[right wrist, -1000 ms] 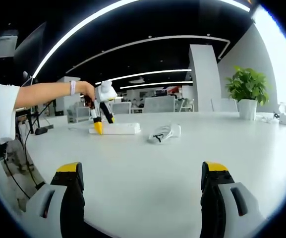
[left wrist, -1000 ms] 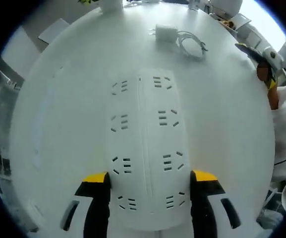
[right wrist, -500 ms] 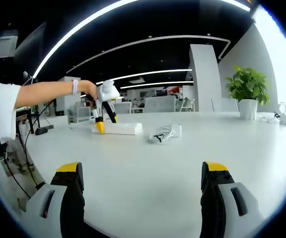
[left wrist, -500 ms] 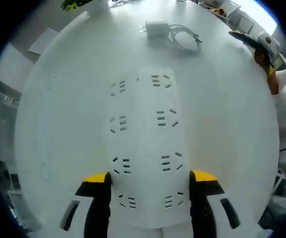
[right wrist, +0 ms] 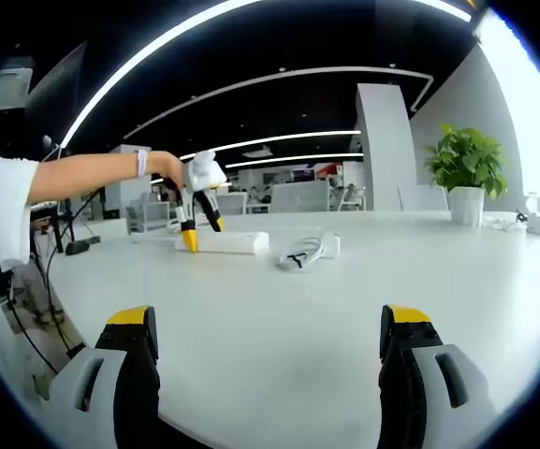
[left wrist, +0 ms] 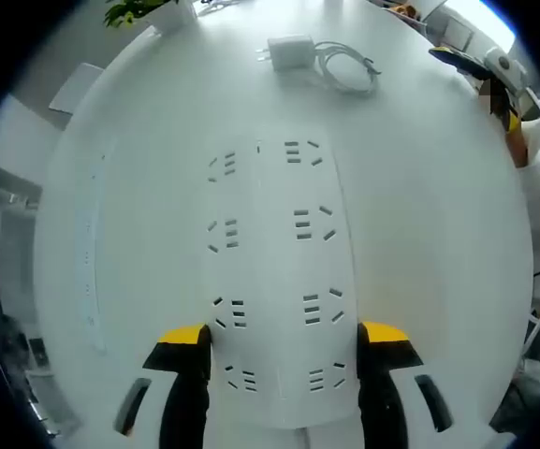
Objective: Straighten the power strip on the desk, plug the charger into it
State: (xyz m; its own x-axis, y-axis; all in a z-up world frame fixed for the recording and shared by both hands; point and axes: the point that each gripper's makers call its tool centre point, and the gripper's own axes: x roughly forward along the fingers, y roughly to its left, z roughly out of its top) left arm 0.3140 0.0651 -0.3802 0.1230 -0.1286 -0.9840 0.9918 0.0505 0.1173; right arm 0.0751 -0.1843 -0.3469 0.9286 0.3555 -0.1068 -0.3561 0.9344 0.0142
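The left gripper's point(left wrist: 281, 341) yellow-tipped fingers point(left wrist: 185, 337) sit clamped on either long side of the white power strip point(left wrist: 274, 271), near its close end. In the left gripper view the strip runs straight up the frame, four pairs of sockets facing up, flat on the white desk point(left wrist: 110, 234). Over the last second the charger point(left wrist: 288, 51) and its coiled cable point(left wrist: 344, 67) beyond the far end have slid leftward in the frame while the strip kept its place between the jaws; I judge the strip is being swung round with the hand, so the straightening step is under way and the plugging not begun.

In the right gripper view the right gripper's point(right wrist: 270, 341) fingers point(right wrist: 402, 327) stand wide apart, holding nothing, above bare desk. Well ahead, the left gripper point(right wrist: 195, 220) bears down on the strip point(right wrist: 221, 243), which has edged slightly right. The white charger point(right wrist: 312, 250) lies just beside it, cable loosely bundled.
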